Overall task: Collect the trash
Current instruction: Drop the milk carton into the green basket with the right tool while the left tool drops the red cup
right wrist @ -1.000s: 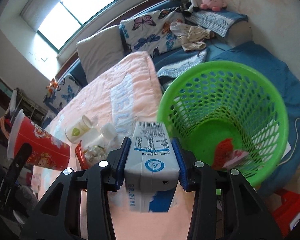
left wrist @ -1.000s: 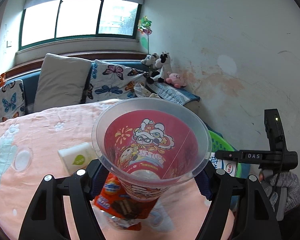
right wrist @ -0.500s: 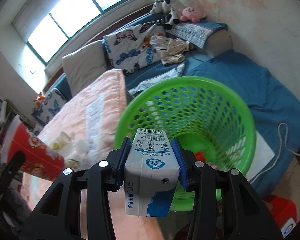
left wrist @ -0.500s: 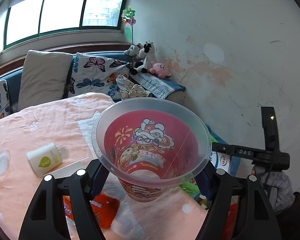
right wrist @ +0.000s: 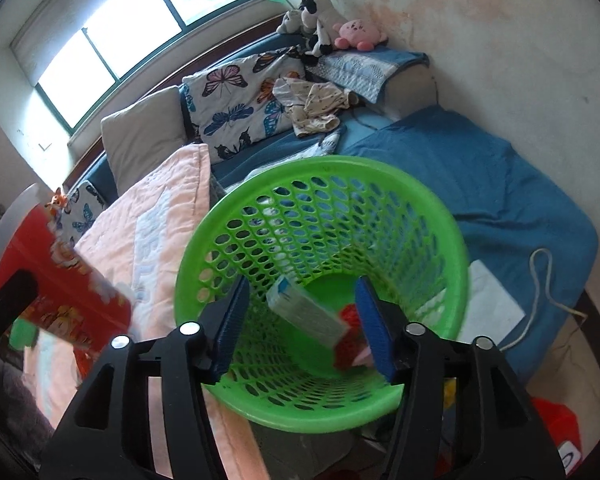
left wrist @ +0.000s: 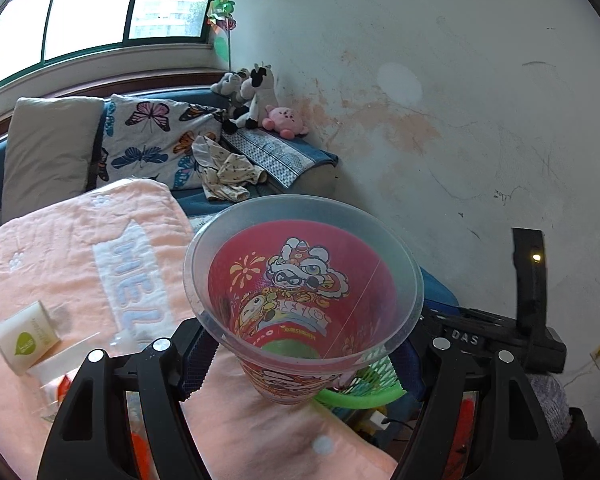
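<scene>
As the right tool (right wrist: 298, 322) opened its jaws, the milk carton (right wrist: 306, 312) it had gripped dropped below into the green basket (right wrist: 320, 184); the left tool (left wrist: 300, 354) still clamped the red cup (left wrist: 300, 288) nearby, next for binning.

Right gripper (right wrist: 302, 322) jaws opening; milk carton (right wrist: 306, 314) out of grip, now inside green basket (right wrist: 260, 216). Left gripper (left wrist: 300, 356) with red cup (left wrist: 300, 292) now nearer basket.
</scene>
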